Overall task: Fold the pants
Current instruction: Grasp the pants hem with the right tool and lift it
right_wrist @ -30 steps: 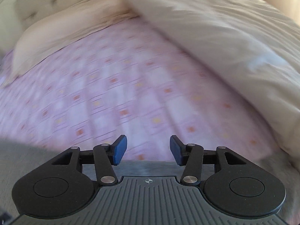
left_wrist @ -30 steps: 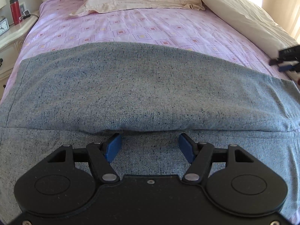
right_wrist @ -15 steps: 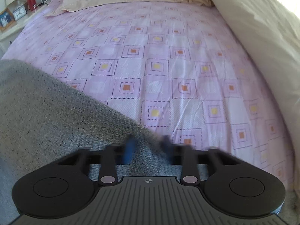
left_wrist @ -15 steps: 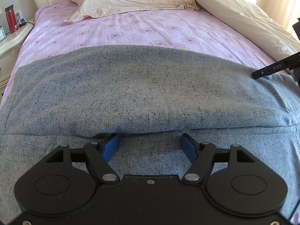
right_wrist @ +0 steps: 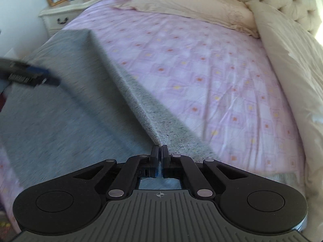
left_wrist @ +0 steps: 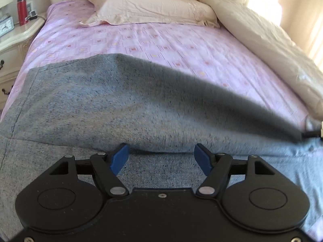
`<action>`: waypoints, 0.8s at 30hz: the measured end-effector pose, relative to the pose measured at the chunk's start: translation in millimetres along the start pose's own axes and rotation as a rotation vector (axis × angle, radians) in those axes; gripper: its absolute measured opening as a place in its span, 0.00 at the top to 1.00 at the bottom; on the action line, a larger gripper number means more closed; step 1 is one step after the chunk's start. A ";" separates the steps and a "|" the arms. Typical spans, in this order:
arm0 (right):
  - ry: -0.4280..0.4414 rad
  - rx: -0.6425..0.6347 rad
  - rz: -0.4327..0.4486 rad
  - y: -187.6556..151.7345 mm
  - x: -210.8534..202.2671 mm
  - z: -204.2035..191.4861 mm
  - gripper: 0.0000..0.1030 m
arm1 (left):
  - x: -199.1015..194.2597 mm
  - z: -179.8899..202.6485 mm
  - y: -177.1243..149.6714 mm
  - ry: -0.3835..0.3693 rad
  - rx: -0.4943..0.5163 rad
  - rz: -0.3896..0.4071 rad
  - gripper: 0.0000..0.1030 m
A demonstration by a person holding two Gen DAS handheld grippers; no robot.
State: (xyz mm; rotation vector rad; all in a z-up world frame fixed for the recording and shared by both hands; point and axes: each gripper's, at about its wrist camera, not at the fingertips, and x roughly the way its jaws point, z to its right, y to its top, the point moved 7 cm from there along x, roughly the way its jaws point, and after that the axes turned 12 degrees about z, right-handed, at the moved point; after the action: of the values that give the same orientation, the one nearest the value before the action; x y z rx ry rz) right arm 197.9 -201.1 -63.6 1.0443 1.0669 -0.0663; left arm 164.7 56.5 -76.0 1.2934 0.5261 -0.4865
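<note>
Grey speckled pants (left_wrist: 113,104) lie across the pink patterned bed sheet (left_wrist: 161,40), folded lengthwise with the upper layer's fold edge just in front of my left gripper (left_wrist: 161,158). The left gripper is open, its blue pads (left_wrist: 119,158) wide apart and low over the lower layer. My right gripper (right_wrist: 159,151) is shut on the far edge of the pants (right_wrist: 60,100) and lifts it into a taut ridge. The left gripper shows blurred at the left of the right wrist view (right_wrist: 30,75). The right gripper's tip shows at the right edge of the left wrist view (left_wrist: 315,134).
A pink pillow (left_wrist: 151,6) and a cream duvet (left_wrist: 272,46) lie at the head and right side of the bed. A tufted headboard (right_wrist: 282,0) is behind. A white nightstand (right_wrist: 62,14) at the left holds a red bottle (left_wrist: 21,10), a clock and a picture frame.
My right gripper has closed on the pants' far edge and pulled it up and back. The left gripper has stayed open and has drawn back and tilted up; more of the bed's head shows.
</note>
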 end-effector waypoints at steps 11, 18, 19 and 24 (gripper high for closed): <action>-0.022 0.020 0.012 -15.5 -1.6 -8.8 0.98 | 12.3 -1.9 44.0 0.028 -0.091 -0.064 0.28; 0.012 0.014 0.017 -26.9 3.8 -10.2 0.98 | 47.8 4.1 62.4 0.043 -0.227 -0.178 0.27; 0.015 0.014 0.018 -27.5 4.4 -10.1 0.98 | 53.8 5.9 62.5 0.054 -0.231 -0.201 0.27; 0.034 0.029 0.033 -29.5 5.5 -7.9 0.98 | 73.3 10.0 49.8 0.163 -0.214 -0.279 0.27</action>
State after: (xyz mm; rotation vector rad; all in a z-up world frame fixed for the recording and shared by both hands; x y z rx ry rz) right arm 180.5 -209.2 -88.0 1.0919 1.0819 -0.0378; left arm 253.7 53.7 -81.2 1.0640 0.8786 -0.5420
